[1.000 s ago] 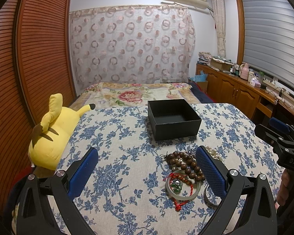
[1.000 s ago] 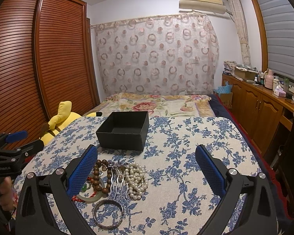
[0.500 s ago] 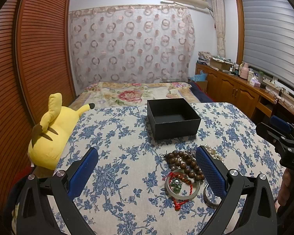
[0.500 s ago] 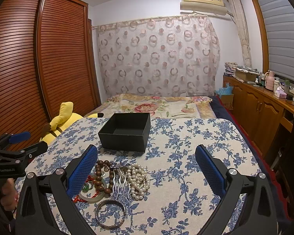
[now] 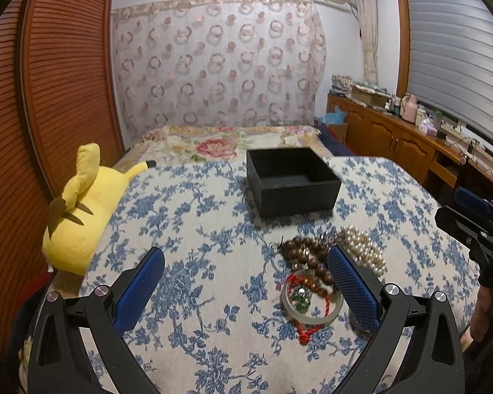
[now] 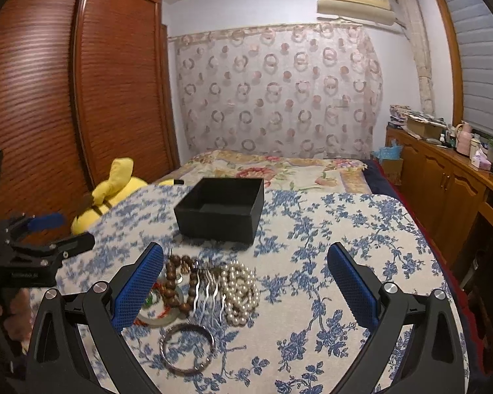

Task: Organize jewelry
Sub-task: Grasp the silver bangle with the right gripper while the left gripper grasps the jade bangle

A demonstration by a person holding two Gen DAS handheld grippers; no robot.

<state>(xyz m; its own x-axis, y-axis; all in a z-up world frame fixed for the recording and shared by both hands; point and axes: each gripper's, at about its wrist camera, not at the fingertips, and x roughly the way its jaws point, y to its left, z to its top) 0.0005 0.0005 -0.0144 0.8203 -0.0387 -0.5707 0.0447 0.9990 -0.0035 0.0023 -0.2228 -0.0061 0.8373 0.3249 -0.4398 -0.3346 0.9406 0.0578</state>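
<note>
Right wrist: hair fork (image 6: 207, 295) prongs toward camera.

Box (image 6: 220, 210) behind jewelry pile (image 6: 207, 285) (on bedspread (image 6: 328, 262)), plush toy (image 5: 79, 210) left

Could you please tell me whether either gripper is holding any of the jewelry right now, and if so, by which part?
Nothing is held. The left gripper and right gripper are both open above the bedspread.
</note>
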